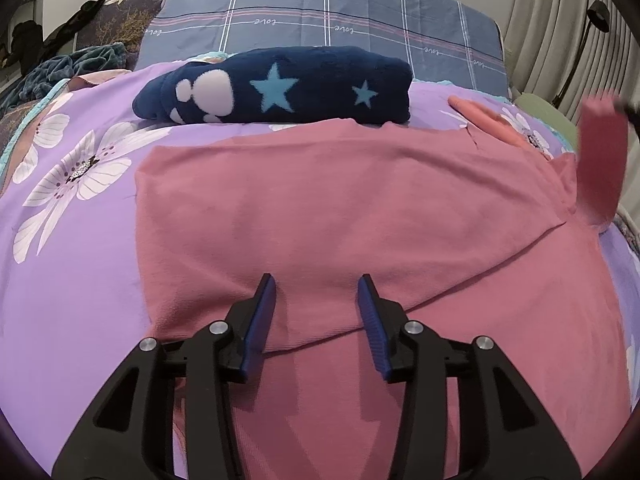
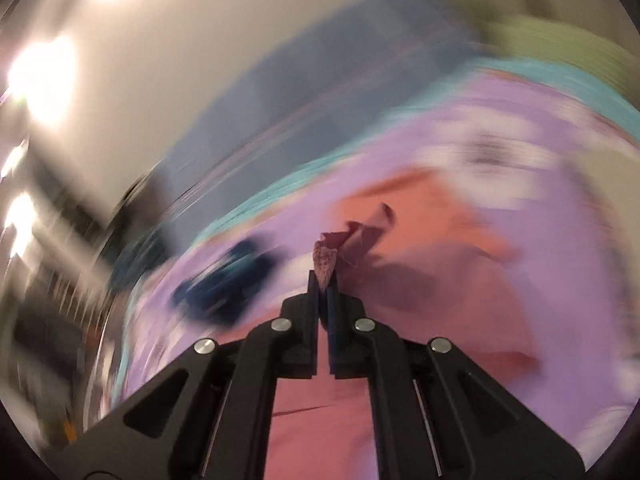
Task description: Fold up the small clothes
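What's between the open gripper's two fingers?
Just the pink garment, lying flat under the open left gripper. Nothing is pinched there. The left wrist view shows it.

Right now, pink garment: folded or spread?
Partly folded. The pink garment has a layer doubled over, its edge running diagonally. The right gripper is shut on a lifted part; the left gripper is open over it.

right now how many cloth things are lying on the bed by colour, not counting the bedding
Pink: 1, the pink garment, spread flat, its right sleeve pinched and lifted by the right gripper
Navy: 1, the folded navy star-print fleece behind it
Orange: 1, the orange garment at the far right, partly hidden
Total: 3
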Available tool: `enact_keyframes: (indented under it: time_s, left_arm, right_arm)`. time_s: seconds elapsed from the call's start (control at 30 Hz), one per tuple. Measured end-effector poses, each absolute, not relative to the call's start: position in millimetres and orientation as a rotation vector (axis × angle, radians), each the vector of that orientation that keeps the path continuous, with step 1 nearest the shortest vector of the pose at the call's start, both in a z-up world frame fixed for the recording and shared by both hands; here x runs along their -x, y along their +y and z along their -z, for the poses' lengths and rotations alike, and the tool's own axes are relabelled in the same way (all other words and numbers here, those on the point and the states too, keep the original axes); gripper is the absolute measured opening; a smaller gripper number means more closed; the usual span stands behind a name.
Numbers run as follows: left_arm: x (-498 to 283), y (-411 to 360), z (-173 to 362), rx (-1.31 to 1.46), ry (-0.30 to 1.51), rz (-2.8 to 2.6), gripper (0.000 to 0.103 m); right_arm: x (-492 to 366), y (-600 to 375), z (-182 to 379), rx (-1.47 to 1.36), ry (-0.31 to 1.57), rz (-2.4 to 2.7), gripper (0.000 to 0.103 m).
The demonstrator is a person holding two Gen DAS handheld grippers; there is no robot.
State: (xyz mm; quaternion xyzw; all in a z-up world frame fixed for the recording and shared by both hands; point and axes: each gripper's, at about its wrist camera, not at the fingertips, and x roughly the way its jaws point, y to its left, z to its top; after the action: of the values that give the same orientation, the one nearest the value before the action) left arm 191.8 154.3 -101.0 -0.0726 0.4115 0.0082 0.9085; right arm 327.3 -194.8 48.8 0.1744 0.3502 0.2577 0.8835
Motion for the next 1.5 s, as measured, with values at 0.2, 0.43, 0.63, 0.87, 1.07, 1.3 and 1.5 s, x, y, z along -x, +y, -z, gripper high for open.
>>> enact_keyframes:
  time_s: [0.2, 0.43, 0.63, 0.87, 1.07, 1.3, 1.5]
  left_arm:
    - [-190.6, 160.4, 100.7, 0.198, 0.839, 0.013, 0.046]
    - [-181.7, 177.7, 92.7, 0.430, 0.780, 0.178, 0.046]
    - [-187.0, 159.6, 83.6, 0.592, 0.778, 0.360, 0.054]
    - [-233.4, 138.7, 93.5, 0.616, 0.922, 0.295, 0.062]
    - [-264.3, 110.6, 90.0, 0.586, 0.944, 0.314, 0.004]
    - [-269.6, 93.7, 35.1, 0.451, 0.852, 0.278, 0.001]
    - [-261.5, 106.5, -54.4, 0.337, 0.672, 0.261, 0.001]
  right_arm:
    - [-296.2, -30.3, 32.9, -0.104, 0.935, -0.757, 0.004]
    - [-279.9, -14.6, 90.6, -0.058, 1.012, -0.708, 0.004]
    - [-265.0, -14.1, 93.4, -0.053, 0.967, -0.710, 0.004]
    - [-261.2, -15.1, 96.9, -0.069, 0.919, -0.728, 0.004]
    - [-263.9, -25.7, 101.6, -0.128, 0.920, -0.763, 0.005]
    - [-266.3, -60.8, 74.2, -0.120, 0.893, -0.713, 0.017]
    - [-276.9, -126.7, 77.6, -0.073, 0.903, -0.519, 0.011]
